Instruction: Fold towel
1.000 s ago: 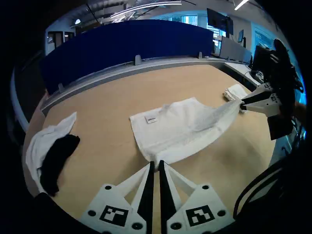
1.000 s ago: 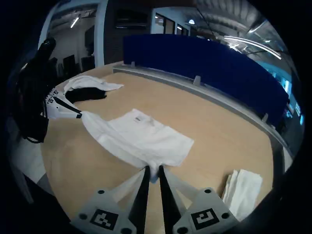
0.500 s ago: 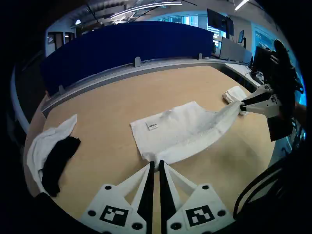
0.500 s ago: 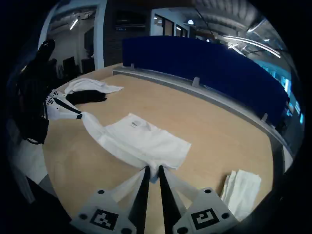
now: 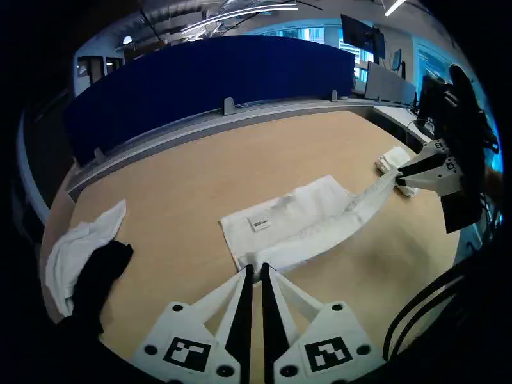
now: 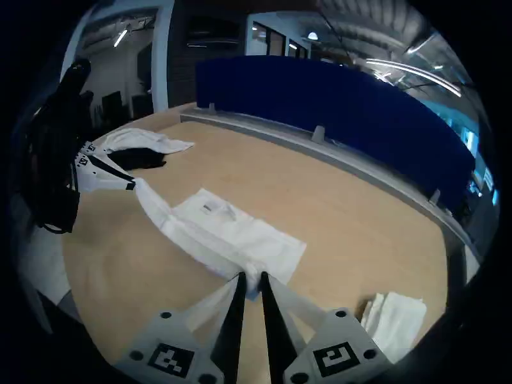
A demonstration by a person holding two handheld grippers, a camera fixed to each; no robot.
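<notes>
Towel point(image 5: 294, 221) edge drawn tauter than 1 s ago, less sag, flat part on worktop point(image 5: 192, 185) narrower. Left claw point(image 5: 255, 269) & right claw point(image 6: 251, 276) each pinched tight on a near corner, prob. to keep the fold line straight. Rest of towel lies just ahead of both.

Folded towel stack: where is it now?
The folded towel stack lies lower right in the right gripper view, on the table right of the spread towel; in the left gripper view, far right behind the right gripper.
</notes>
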